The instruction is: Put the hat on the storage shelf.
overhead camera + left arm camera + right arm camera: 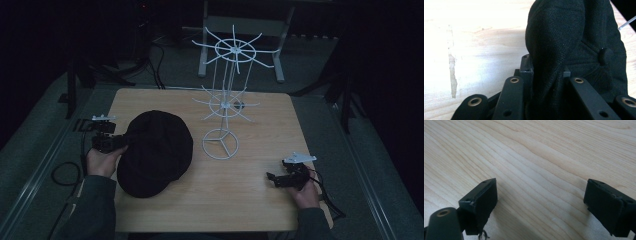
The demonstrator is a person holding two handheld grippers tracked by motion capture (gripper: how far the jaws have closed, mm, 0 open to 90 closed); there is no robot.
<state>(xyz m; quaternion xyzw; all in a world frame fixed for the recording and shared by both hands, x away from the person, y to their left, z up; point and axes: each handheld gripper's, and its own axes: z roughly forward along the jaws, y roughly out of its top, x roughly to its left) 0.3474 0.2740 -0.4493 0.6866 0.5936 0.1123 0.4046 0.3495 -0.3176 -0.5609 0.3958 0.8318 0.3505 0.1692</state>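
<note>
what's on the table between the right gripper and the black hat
Nothing: in the high view, bare wood separates the right gripper from the black hat. The white wire stand sits farther back, off that line.

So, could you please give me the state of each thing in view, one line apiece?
black cap: gripped at its edge, the rest draped on the table.
left gripper: shut on the cap's fabric.
right gripper: open, nothing between its jaws, low over bare wood.
white wire rack: upright, its arms bare.

Dark lab: lone wooden table (260, 200) amid floor cables (157, 75).
</note>
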